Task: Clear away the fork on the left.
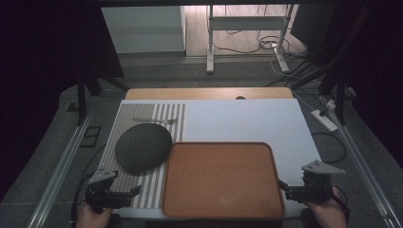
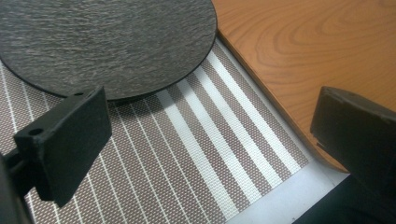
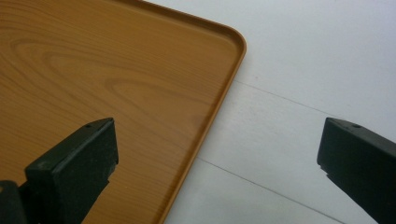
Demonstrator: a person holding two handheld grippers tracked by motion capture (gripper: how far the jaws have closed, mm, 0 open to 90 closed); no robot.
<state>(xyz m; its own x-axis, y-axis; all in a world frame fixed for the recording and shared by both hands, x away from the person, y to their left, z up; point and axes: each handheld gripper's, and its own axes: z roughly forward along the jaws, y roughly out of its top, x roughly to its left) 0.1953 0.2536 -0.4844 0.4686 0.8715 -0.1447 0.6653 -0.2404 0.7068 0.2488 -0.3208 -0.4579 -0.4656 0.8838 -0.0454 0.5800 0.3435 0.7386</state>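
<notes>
White surface (image 1: 247, 121) holds a wooden tray (image 1: 223, 178) beside a dark round plate (image 1: 143, 147) on a striped mat (image 1: 142, 187). Left tool (image 1: 134, 191) and right tool (image 1: 284, 186) gape wide, holding nothing.

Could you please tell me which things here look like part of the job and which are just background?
Probably the job (none stated):
wooden tray
dark round plate
fork
striped placemat
left gripper and right gripper, both open

Background:
power strip
floor cables
</notes>
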